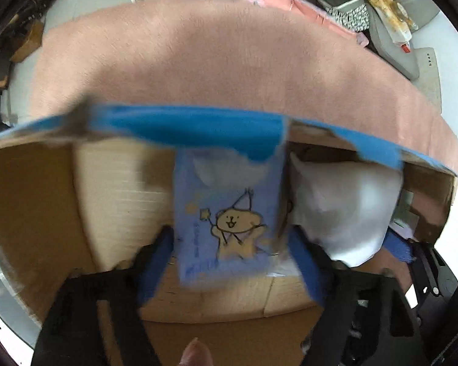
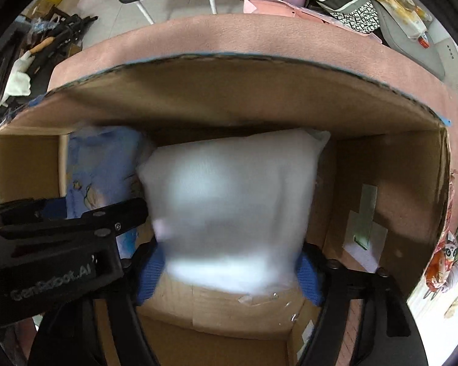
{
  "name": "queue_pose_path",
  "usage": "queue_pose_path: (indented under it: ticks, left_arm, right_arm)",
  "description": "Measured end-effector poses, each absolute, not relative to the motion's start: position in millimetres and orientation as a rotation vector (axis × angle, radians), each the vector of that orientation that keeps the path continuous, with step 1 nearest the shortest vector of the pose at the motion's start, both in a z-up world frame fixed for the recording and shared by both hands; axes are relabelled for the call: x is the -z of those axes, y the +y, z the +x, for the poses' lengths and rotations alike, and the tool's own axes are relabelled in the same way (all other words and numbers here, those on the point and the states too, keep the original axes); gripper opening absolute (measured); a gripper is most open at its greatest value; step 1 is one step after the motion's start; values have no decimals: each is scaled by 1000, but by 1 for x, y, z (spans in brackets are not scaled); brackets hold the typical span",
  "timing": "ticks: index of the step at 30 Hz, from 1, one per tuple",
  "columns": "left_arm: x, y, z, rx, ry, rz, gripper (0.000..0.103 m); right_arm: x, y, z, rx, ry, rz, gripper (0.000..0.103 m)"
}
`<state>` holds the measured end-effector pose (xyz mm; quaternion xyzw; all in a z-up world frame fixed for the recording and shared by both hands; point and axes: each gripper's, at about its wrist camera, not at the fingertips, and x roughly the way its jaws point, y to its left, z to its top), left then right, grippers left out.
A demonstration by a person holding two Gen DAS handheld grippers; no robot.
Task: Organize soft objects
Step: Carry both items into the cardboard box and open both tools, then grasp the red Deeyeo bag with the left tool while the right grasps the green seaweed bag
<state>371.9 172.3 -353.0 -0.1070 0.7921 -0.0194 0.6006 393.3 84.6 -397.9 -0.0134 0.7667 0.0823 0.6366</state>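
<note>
Both grippers point down into an open cardboard box (image 2: pixel 235 97) standing on a pink plush surface (image 1: pixel 229 55). The left gripper (image 1: pixel 229 262) is spread, a blue tissue pack (image 1: pixel 226 213) (printed with a cartoon bear) blurred between its blue pads without being pinched. The right gripper (image 2: pixel 229 271) is likewise spread around a white plastic-wrapped soft pack (image 2: pixel 229 207), which sits just beside the blue one.

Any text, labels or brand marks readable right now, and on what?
"GenRobot.AI": raised lettering on the left gripper body, right wrist view.
Blue bear-print pack: a line of small print beside the bear, too blurred to read.
White pack: no text visible.
</note>
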Motion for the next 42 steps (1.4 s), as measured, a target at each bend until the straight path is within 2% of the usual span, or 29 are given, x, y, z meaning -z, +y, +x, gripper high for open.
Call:
queue_pose_path:
  ticks: [2,6,7,13,25,28,35,42]
  left_arm:
    - [340,175,370,27,1801,-224,95]
    - [303,181,359,1,1704,-213,97]
    - [295,182,356,-6,1683,-209,97]
    - [248,191,325,-52,1559,-130,98]
    - [190,186,254,-79,1408,-84,98]
    - [172,185,238,-83,1364,-71,103]
    - [158,176,212,-82,1341,-90,103]
    - [142,131,205,-80,1302,-19,103]
  right_arm:
    - [387,89,389,-199,1733,-44,90]
    - [360,86,381,-203,1703,-38,102]
    - [355,85,378,-202,1698,-35,103]
    - [312,77,345,-189,1635,-18,103]
    - [238,63,276,-179,1493,-48,103]
    - [219,60,261,-191,1458,-33,103]
    - [196,53,230,-224,1423,-12,103]
    - [187,21,213,-253,1413,45,103]
